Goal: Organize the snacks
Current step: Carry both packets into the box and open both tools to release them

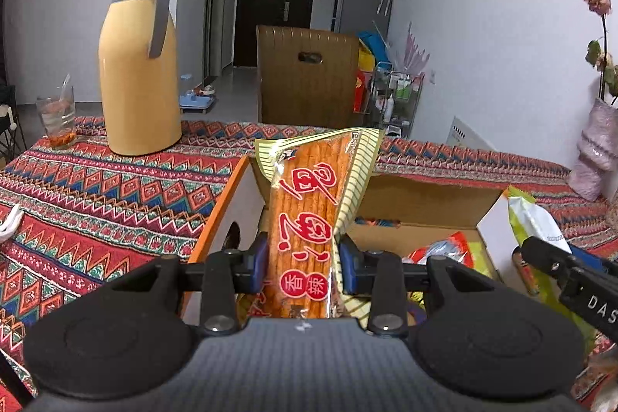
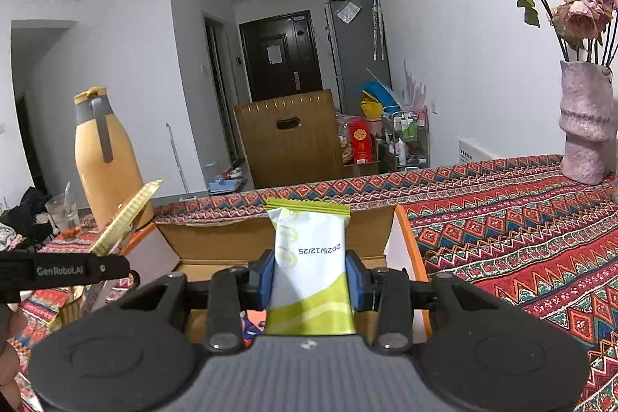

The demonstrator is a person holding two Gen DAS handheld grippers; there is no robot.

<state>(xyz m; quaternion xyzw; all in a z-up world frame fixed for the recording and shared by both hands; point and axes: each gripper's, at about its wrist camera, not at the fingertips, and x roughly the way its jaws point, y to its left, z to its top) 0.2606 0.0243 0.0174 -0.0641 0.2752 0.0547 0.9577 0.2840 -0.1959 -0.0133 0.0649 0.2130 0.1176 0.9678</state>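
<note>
Currently we're mid-carry: left claw (image 1: 302, 257) clamped on the orange spicy-strip packet (image 1: 305, 219), right claw (image 2: 311, 280) clamped on the green-white packet (image 2: 309, 257), both above the cardboard box (image 2: 216, 238) at lower centre. Next we lower each into the box, then release.

Left hand-held gripper (image 1: 300, 259) pointing forward, level, blue pads (image 1: 258, 259) pinching orange snack packet (image 1: 305, 219) upright between them. Right hand-held gripper (image 2: 311, 275) sitting at its 3 o'clock, likewise level, pads (image 2: 266, 277) clamping white-green snack packet (image 2: 311, 257) upright.
</note>
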